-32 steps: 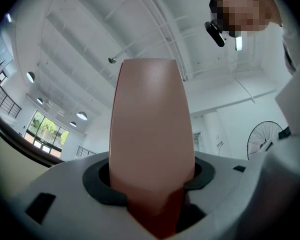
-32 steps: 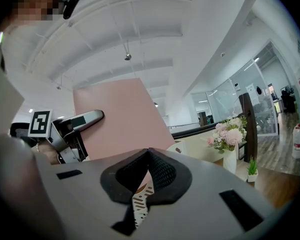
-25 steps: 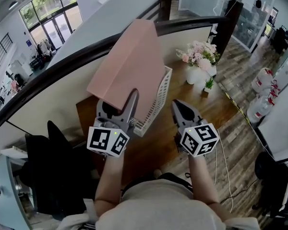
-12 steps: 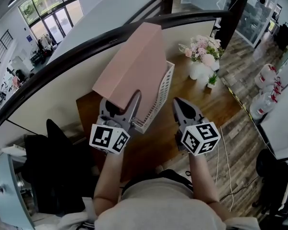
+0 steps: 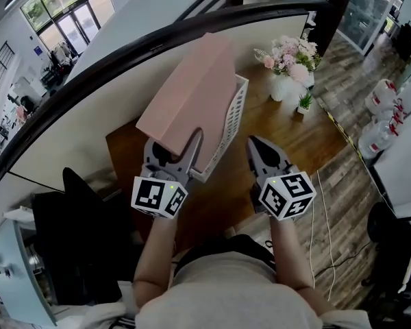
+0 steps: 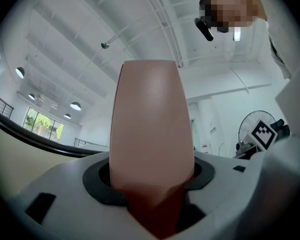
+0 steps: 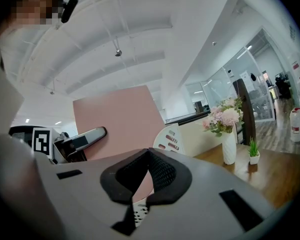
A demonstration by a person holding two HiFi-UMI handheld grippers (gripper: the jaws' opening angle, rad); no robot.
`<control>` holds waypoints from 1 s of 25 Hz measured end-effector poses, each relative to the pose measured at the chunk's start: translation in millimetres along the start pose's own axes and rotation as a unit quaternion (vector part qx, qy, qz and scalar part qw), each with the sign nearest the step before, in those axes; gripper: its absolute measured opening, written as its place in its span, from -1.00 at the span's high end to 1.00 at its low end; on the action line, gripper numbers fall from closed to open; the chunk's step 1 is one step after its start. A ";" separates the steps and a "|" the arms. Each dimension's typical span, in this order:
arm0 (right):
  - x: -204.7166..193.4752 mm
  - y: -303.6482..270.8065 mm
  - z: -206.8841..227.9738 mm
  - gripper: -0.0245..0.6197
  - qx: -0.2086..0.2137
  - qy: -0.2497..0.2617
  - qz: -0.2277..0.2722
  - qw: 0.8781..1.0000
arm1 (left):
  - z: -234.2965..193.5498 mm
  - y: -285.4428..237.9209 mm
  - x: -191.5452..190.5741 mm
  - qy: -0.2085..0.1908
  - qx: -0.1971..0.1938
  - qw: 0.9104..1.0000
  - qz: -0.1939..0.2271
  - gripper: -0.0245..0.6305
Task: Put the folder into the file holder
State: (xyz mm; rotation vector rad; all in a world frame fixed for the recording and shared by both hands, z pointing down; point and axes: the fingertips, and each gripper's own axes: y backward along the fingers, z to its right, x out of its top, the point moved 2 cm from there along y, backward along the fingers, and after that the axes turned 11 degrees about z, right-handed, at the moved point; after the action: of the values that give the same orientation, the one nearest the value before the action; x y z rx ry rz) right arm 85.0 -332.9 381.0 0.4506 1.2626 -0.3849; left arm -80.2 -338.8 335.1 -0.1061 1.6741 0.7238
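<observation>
Our left gripper (image 5: 172, 149) clamps the lower corner of the pink folder (image 5: 192, 91), which stands tilted, partly inside the white file holder (image 5: 234, 118). We should lower it parallel to the slot walls. Our right gripper (image 5: 260, 153) hangs beside the holder, jaws together, empty.

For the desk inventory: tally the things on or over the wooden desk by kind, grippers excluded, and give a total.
Pink folder: 1
White file holder: 1
Vase of flowers: 1
Small potted plant: 1
Total: 4
</observation>
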 end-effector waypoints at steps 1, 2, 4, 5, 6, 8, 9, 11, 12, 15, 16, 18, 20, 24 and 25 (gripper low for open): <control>-1.5 1.5 0.7 0.90 -0.002 -0.001 -0.001 1.000 | 0.0 0.5 -2.4 0.000 0.000 1.000 -0.002 0.03; -3.1 2.9 1.5 0.90 -0.004 -0.003 -0.003 1.000 | 0.0 0.9 -5.0 0.000 -0.001 1.000 -0.004 0.03; -6.6 5.2 4.0 0.90 -0.008 -0.005 -0.006 1.000 | 0.0 1.1 -11.4 -0.002 -0.004 1.000 -0.008 0.03; -8.6 6.0 5.8 0.90 -0.010 -0.007 -0.008 1.000 | 0.2 0.7 -14.5 -0.003 -0.004 1.000 -0.010 0.03; -10.4 6.7 7.6 0.90 -0.012 -0.008 -0.009 1.000 | 0.5 0.2 -17.2 -0.002 -0.003 1.000 -0.013 0.03; -13.3 8.0 10.2 0.90 -0.015 -0.011 -0.011 1.000 | 1.0 -0.2 -21.8 -0.001 -0.003 1.000 -0.019 0.03; -14.5 8.6 10.9 0.90 -0.017 -0.013 -0.012 1.000 | 1.2 -0.2 -24.1 -0.001 -0.003 1.000 -0.021 0.03; -17.6 9.3 11.7 0.90 -0.018 -0.015 -0.015 1.000 | 1.2 -0.7 -29.8 0.000 -0.004 1.000 -0.029 0.03; -19.8 9.2 12.1 0.90 -0.018 -0.016 -0.018 1.000 | 0.9 -1.2 -33.6 0.001 -0.005 0.999 -0.033 0.03; -26.4 9.0 12.8 0.90 -0.018 -0.020 -0.026 0.999 | -0.2 -2.1 -45.2 0.004 -0.008 0.999 -0.043 0.03; -28.1 8.8 12.8 0.90 -0.018 -0.021 -0.028 0.999 | -0.2 -2.1 -48.1 0.004 -0.008 0.999 -0.046 0.03; -30.6 8.1 13.3 0.90 -0.018 -0.023 -0.031 0.999 | 0.0 -2.2 -53.4 0.002 -0.009 0.999 -0.052 0.03; -32.6 7.4 14.5 0.90 -0.019 -0.024 -0.032 0.999 | -0.1 -2.7 -58.6 0.000 -0.010 0.998 -0.059 0.03; -38.8 6.3 17.0 0.90 -0.020 -0.028 -0.039 0.999 | -1.1 -2.4 -68.5 0.004 -0.008 0.998 -0.068 0.02; -40.2 6.0 17.7 0.90 -0.020 -0.029 -0.040 0.999 | -1.0 -2.5 -70.6 0.004 -0.008 0.997 -0.070 0.02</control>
State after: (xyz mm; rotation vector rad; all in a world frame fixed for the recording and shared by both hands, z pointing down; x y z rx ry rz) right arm 92.0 -335.8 424.7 0.3525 1.2320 -0.4366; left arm -62.3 -363.6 398.7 -0.2361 1.6507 0.6311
